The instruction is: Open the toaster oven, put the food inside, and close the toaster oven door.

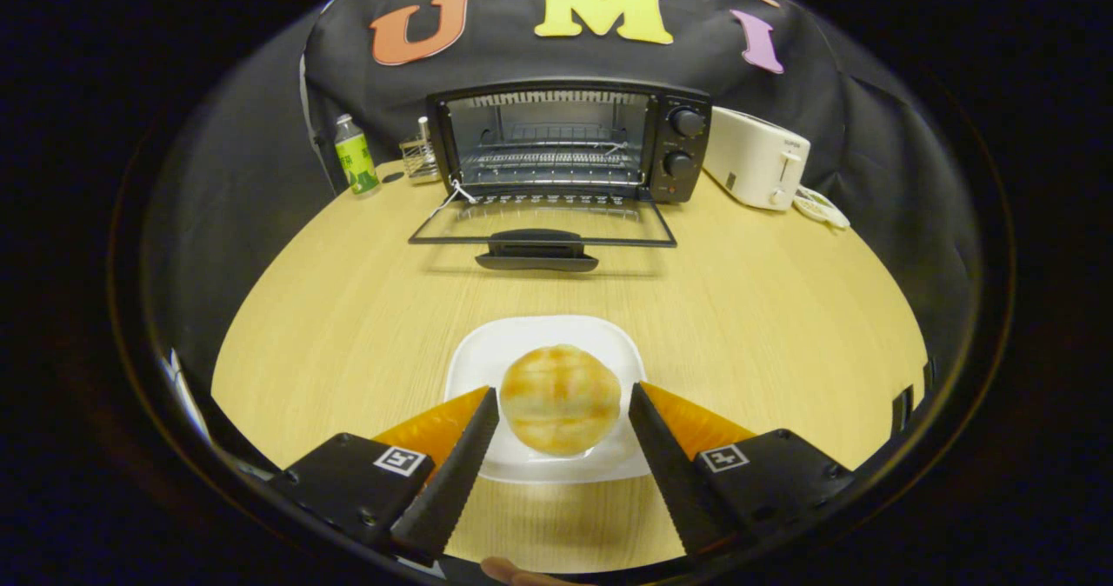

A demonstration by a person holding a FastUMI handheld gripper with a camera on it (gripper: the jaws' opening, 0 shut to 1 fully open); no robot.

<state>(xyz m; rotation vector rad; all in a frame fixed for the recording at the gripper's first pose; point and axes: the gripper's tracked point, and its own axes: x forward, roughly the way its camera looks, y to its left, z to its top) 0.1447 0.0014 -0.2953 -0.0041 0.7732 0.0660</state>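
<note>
I have the tool (pixel 563 403) low in the frame, pointing straight ahead across the counter (pixel 765 308) toward the toaster oven (pixel 569 138). Its two fingers (pixel 452 464) are spread wide, one on each side of the bun (pixel 560 399), with a sliver of plate showing between each tip and the bread; I see no contact on either side. The tips sit level with the bun's middle, so the tool is squared up and not tilted to one side.

The bun is round, so it has no clear long axis; its scored, browned top faces up. It rests on a white plate (pixel 487 351) in the lower centre of the frame.

The toaster oven stands at upper centre against the booth wall, its mouth facing me. Its door (pixel 543 225) is swung fully down and lies flat toward me, handle (pixel 536 251) at the near edge, long axis running left to right. The wire rack (pixel 548 160) inside is visible.

To the upper left stands a green-labelled bottle (pixel 355 156); to the upper right, a white toaster (pixel 756 169).
</note>
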